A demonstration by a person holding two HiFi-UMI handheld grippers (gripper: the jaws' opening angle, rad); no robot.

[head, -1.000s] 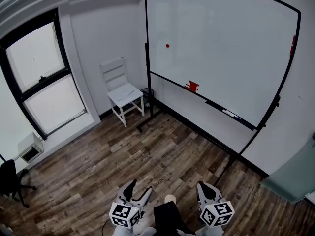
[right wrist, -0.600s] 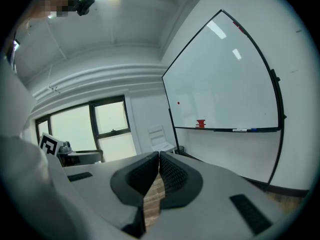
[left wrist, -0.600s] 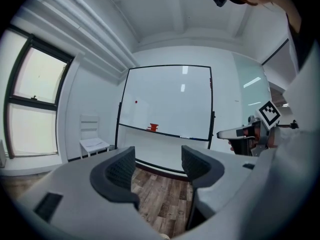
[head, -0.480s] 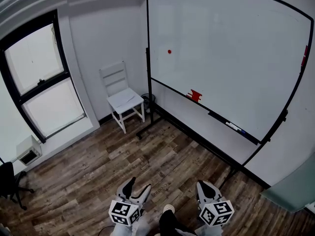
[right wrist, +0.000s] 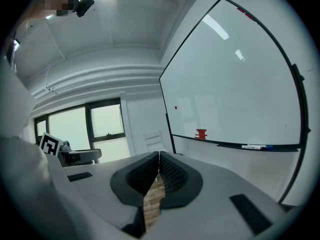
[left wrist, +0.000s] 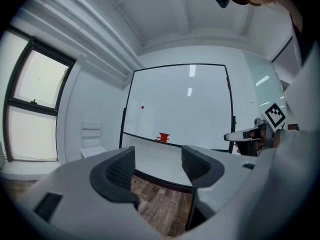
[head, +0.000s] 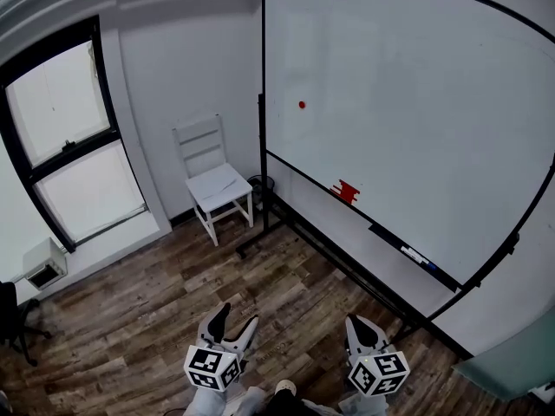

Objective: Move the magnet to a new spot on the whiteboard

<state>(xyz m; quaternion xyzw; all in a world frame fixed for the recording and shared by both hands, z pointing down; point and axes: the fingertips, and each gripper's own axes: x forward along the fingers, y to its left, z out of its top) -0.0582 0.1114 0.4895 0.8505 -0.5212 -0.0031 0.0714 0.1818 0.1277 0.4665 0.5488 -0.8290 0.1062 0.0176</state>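
1. On the whiteboard (head: 416,102), toward 10 o'clock from its middle, sits the small red magnet (head: 302,105), alone on the white surface.
2. At 5 o'clock from the magnet, a red block (head: 347,191) rests on the board's tray (head: 381,232). Farther along the tray at 4 o'clock lies a marker (head: 414,256).
3. At 6 o'clock in the head view, both grippers hang low over the wood floor (head: 156,310), well apart from the board and touching nothing.
4. The left gripper (left wrist: 157,159) has its jaws wide. Between them only floor and the board's lower edge show. From there the magnet lies at 12 o'clock, far off.
5. The right gripper (right wrist: 158,159) has its jaws pressed together with nothing between the pads. A thin strip of floor shows below their seam. In its view the magnet lies at about 1 o'clock.
6. At 9 o'clock from the board's left post stands a white chair (head: 217,180) against the wall, with a black-framed window (head: 69,137) farther on at 9 o'clock.
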